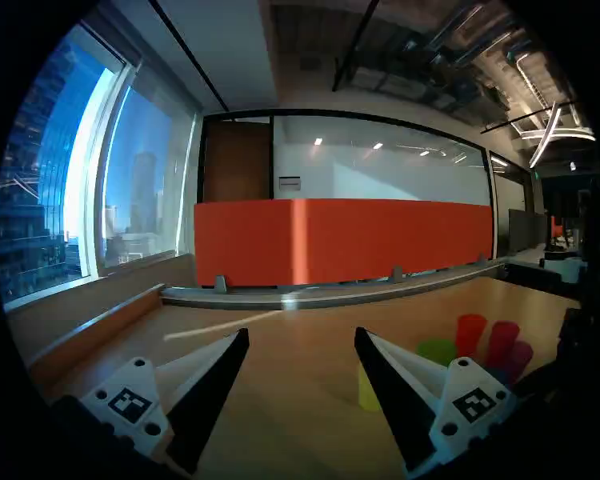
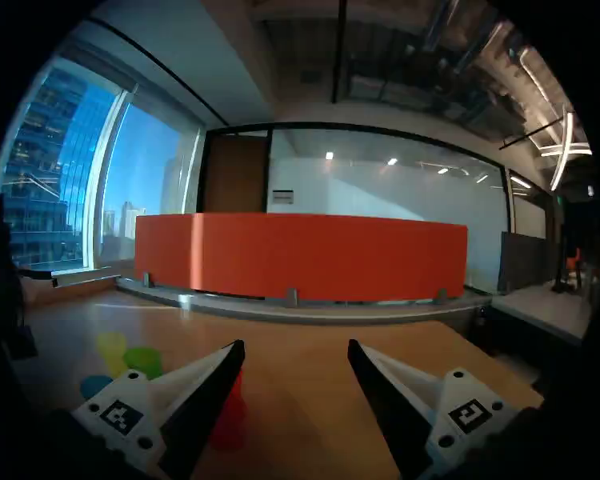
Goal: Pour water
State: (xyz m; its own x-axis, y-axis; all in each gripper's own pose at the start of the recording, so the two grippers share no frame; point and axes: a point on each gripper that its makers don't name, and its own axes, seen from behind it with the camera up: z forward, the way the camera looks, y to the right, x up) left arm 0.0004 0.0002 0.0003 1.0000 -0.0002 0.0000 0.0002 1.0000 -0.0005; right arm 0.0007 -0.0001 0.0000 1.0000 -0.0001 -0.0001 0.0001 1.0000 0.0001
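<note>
In the left gripper view my left gripper (image 1: 300, 336) is open above the wooden table (image 1: 300, 416) with nothing between its fingers. To its right stand several coloured cups: a yellow cup (image 1: 366, 392) partly behind the right finger, a green cup (image 1: 436, 350), a red cup (image 1: 470, 332) and a pink cup (image 1: 502, 340). In the right gripper view my right gripper (image 2: 295, 346) is also open and holds nothing. To its left are a yellow cup (image 2: 112, 346), a green cup (image 2: 144, 360), a blue cup (image 2: 96, 386) and a red cup (image 2: 230, 416) half hidden by the left finger.
An orange partition (image 1: 340, 240) on a metal rail runs along the table's far edge. Tall windows (image 1: 60, 200) line the left side. A dark object (image 2: 8, 304) stands at the left edge of the right gripper view. Another desk (image 2: 540, 308) lies to the right.
</note>
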